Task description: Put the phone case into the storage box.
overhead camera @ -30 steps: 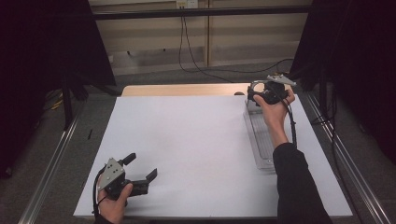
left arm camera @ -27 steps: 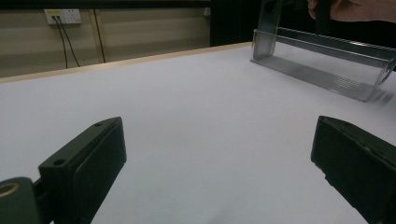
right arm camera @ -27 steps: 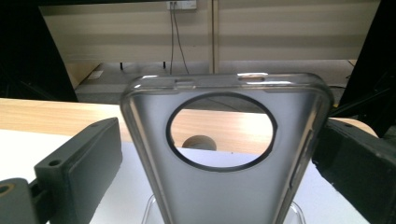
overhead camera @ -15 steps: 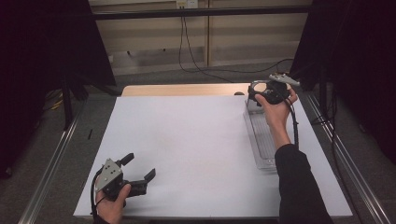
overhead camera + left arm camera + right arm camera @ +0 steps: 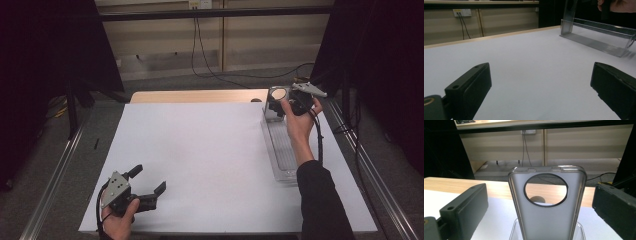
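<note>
While I look down from the high view, I see my left gripper (image 5: 148,181) held low at the near left corner of the white table (image 5: 200,160), its jaws spread with nothing between them. My right gripper (image 5: 278,104) is up at the far right, at the far end of a clear plastic tray (image 5: 280,155) that lies lengthwise along the right edge. A clear phone case (image 5: 276,94) with a round cutout stands upright at that far end of the tray, just in front of the gripper.

From the left gripper view, both black jaws sit wide apart over bare white table (image 5: 529,65). Well apart across the table lies the tray (image 5: 596,42), with the right hand (image 5: 616,5) above it.

From the right gripper view, the phone case (image 5: 549,220) stands upright between my spread jaws, its round hole near the top. Neither jaw touches it. Its foot rests in the tray (image 5: 580,231).
</note>
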`<state>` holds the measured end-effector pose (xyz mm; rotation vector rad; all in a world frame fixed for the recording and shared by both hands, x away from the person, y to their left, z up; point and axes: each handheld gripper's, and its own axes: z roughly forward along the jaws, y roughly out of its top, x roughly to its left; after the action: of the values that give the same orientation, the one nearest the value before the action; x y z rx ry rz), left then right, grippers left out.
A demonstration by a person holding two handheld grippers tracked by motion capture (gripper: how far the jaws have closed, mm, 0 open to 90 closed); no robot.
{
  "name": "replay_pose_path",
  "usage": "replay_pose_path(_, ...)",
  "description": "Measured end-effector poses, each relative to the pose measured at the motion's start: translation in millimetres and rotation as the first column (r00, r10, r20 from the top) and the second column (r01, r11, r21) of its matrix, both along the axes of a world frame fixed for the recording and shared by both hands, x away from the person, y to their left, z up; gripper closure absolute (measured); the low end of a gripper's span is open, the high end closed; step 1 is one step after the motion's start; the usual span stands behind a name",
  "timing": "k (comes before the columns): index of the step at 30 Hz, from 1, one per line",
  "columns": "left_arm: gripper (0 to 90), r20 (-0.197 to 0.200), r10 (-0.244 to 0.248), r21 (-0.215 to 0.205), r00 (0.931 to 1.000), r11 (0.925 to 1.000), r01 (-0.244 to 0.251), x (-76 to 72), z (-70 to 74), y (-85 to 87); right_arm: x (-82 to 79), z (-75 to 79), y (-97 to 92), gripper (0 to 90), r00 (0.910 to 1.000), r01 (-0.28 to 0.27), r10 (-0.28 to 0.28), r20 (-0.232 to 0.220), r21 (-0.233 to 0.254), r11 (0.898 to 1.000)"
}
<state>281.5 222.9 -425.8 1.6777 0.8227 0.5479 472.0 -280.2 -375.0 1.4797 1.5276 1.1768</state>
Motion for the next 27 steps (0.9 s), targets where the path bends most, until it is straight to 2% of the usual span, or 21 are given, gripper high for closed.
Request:
replay_pose_path(6,3.4,0.004,0.0,-0.006,1.0,1.0,0.0,0.7,0.5,0.3,-5.2,-1.1,-5.0,0.8,0.9999,0.013,-0.013,0.009,0.006,1.0)
replay_pose_path(12,3.4,0.005,0.004,-0.006,1.0,1.0,-0.004,0.3,0.5,0.2,-13.4,0.0,-8.2,0.6,0.9999,0.0,0.0,0.015,0.011,1.0)
replay_pose_path(22,3.4,0.007,0.005,-0.004,1.0,1.0,-0.005,0.3,0.6,-0.1,-28.3,1.6,-13.2,0.3,0.9983,-0.044,0.044,0.037,-0.015,0.999)
replay_pose_path(25,3.4,0.007,0.007,-0.006,0.9999,1.0,-0.007,0.3,0.7,0.4,-32.6,-0.9,-13.9,0.9,0.9949,-0.087,0.088,0.05,-0.013,0.996)
replay_pose_path(27,3.4,0.007,0.006,-0.006,1.0,1.0,-0.006,0.3,0.6,0.4,-35.5,-2.0,-14.0,0.0,0.996,-0.074,0.076,0.048,-0.029,0.997)
